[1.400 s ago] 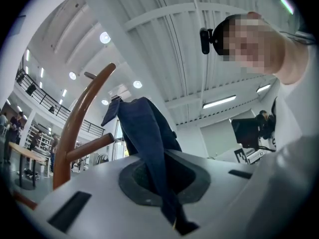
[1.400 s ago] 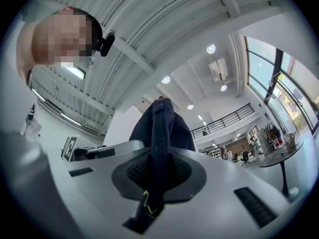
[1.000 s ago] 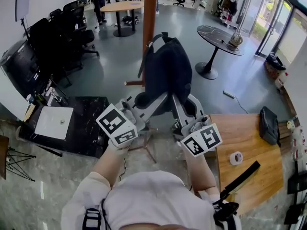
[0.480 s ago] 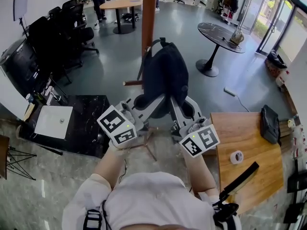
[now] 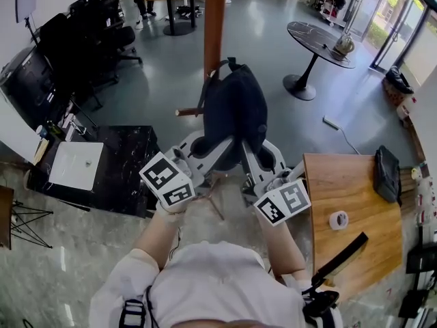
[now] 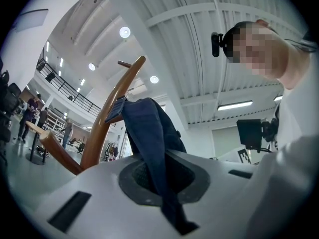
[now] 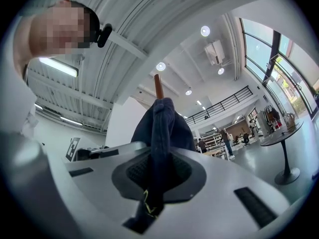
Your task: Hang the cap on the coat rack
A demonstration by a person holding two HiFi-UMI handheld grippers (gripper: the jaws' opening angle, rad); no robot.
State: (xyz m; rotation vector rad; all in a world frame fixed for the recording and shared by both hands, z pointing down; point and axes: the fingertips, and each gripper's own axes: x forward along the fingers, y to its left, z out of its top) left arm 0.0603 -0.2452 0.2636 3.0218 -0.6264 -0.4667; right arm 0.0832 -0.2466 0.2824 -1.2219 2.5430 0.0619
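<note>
Left hand-held gripper (image 5: 220,145): jaws pinched tight on the cap (image 5: 235,115), navy cloth running down between the pads in the left gripper view

Right hand-held gripper (image 5: 247,149): same, clamped narrow on a fold of the cap's edge, a bit of yellow thread showing at the pads

Cap is in the air, held from below by both, one on each side of its lower edge. It sits right against the wooden rack (image 5: 215,19), in front of the pole in the head view, its strap loop up by the pole

A short peg (image 5: 188,112) sticks out to the left of the cap at about mid height. Right gripper view shows a peg tip poking up just above the top of the cap, and left gripper view shows a curved rack arm beside the strap. Can't tell if the cap is hooked on anything

Both point upward at the cap. Desk (image 5: 355,251) at right carries a tape roll (image 5: 338,219) and a black pouch (image 5: 386,173), well apart from the rack
</note>
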